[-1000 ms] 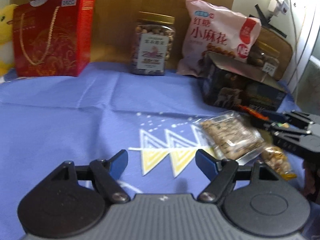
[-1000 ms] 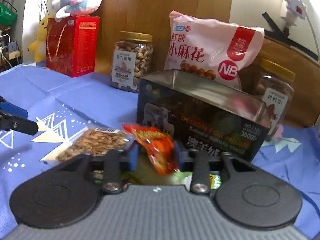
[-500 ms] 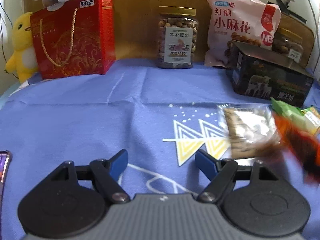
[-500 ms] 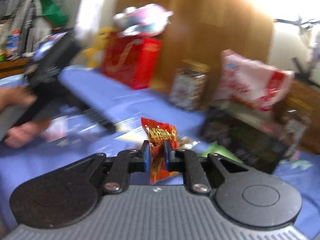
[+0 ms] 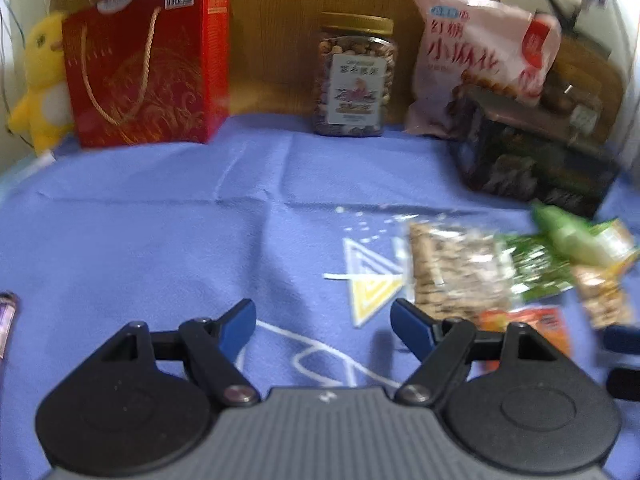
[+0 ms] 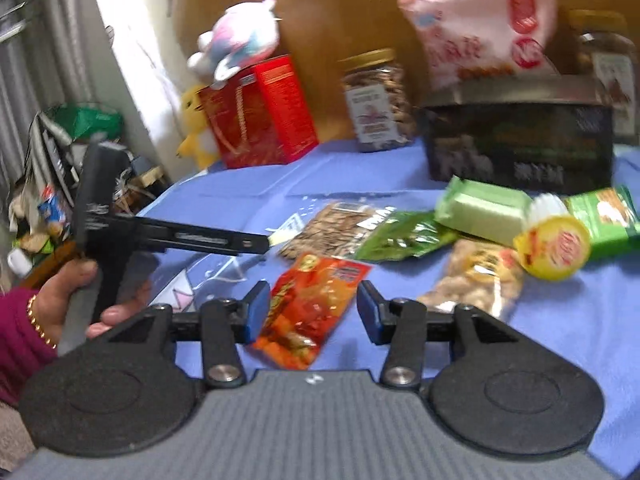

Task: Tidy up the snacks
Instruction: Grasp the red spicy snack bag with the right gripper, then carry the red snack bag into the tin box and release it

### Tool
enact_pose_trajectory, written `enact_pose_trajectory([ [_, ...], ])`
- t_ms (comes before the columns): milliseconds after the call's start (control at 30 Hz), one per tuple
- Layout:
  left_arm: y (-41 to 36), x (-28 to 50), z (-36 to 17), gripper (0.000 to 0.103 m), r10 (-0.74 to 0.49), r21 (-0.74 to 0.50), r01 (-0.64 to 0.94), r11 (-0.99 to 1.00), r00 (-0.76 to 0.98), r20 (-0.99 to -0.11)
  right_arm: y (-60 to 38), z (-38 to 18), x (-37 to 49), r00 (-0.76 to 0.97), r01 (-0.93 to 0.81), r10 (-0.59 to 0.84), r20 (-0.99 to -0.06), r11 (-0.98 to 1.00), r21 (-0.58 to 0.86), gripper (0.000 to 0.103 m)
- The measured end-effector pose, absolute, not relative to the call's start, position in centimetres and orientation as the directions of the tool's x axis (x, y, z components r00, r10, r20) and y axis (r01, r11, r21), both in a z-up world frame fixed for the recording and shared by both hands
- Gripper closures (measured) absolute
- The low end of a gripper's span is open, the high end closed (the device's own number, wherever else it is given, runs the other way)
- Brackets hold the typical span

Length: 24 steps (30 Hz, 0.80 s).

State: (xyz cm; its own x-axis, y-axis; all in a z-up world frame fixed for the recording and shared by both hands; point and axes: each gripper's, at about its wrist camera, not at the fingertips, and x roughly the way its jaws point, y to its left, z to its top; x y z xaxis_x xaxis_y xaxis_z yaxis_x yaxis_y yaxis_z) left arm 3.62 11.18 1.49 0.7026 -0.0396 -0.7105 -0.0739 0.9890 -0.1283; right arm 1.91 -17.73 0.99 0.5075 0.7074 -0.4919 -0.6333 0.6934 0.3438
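A red-orange snack packet point(image 6: 308, 280) lies on the blue cloth point(image 6: 580, 320) between the jaws of my right gripper point(image 6: 312, 308). Those jaws are opening and the pads stand off the packet on both sides. The same packet point(image 5: 532, 320) shows in the left wrist view, partly hidden behind my left gripper's right finger. My left gripper point(image 5: 324, 320) hangs open over bare cloth with nothing between its fingers. Beyond the packet lie a clear seed pack point(image 6: 332, 228), a dark green pack point(image 6: 404, 236), a pale green block point(image 6: 480, 208), a yellow-lidded cup point(image 6: 556, 248) and a nut pack point(image 6: 476, 272).
A dark tin box point(image 6: 520, 140), a pink snack bag point(image 6: 480, 32), a nut jar point(image 5: 352, 80) and a red gift box point(image 5: 148, 68) stand along the wooden back wall. A person's hand point(image 6: 64, 292) grips the left gripper's handle at the cloth's left edge.
My right gripper swung left with the red-orange packet pinched and raised, then its jaws spread and the packet now lies on the cloth. The left gripper stayed open and almost still.
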Motion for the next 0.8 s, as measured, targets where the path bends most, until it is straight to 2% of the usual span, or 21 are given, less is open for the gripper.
enact_pose_trajectory([
  [33,11.8,3.3,1.8,0.026,-0.101,-0.192,-0.051,0.980,0.706,-0.701,-17.7,0.9,1.8,0.514,-0.629,0.698,-0.498,0.702,0.335,0.047],
  [100,12.9,2.6,2.3,0.024,-0.220,-0.306,0.005,0.952,0.707,-0.672,-17.7,0.8,1.6,0.509,-0.633,0.695,-0.507,0.702,0.326,0.046],
  [167,13.2,2.1,2.6,0.024,-0.300,-0.366,0.058,0.929,0.696,-0.652,-17.7,0.6,1.6,0.501,-0.641,0.695,-0.516,0.698,0.319,0.041],
  [300,11.9,2.0,2.2,0.023,-0.448,-0.453,0.165,0.876,0.622,-0.642,-16.7,-0.2,1.6,0.473,-0.662,0.689,-0.549,0.689,0.294,0.041],
  [433,9.5,2.4,1.3,0.023,-0.479,-0.444,0.217,0.869,0.587,-0.652,-15.6,-0.4,1.0,0.470,-0.700,0.685,-0.556,0.674,0.238,0.028],
  [533,7.5,2.4,1.1,0.027,-0.489,-0.406,0.278,0.870,0.585,-0.647,-14.5,-0.6,0.4,0.476,-0.736,0.675,-0.563,0.656,0.164,0.027],
  [600,6.3,2.4,1.0,0.036,-0.481,-0.371,0.307,0.876,0.591,-0.647,-13.3,-0.7,-0.1,0.480,-0.762,0.665,-0.572,0.639,0.103,0.028],
  [667,5.6,2.1,0.9,0.042,-0.470,-0.347,0.317,0.883,0.597,-0.650,-12.4,-0.8,-0.8,0.503,-0.775,0.648,-0.572,0.632,0.034,0.036],
  [733,5.8,2.2,1.0,0.045,-0.475,-0.365,0.304,0.880,0.597,-0.647,-12.0,-0.7,-1.4,0.530,-0.778,0.639,-0.558,0.627,-0.021,0.038],
  [800,6.7,2.4,1.5,0.059,-0.519,-0.428,0.300,0.853,0.583,-0.626,-12.3,-0.5,-1.6,0.567,-0.764,0.636,-0.524,0.643,-0.045,0.050],
])
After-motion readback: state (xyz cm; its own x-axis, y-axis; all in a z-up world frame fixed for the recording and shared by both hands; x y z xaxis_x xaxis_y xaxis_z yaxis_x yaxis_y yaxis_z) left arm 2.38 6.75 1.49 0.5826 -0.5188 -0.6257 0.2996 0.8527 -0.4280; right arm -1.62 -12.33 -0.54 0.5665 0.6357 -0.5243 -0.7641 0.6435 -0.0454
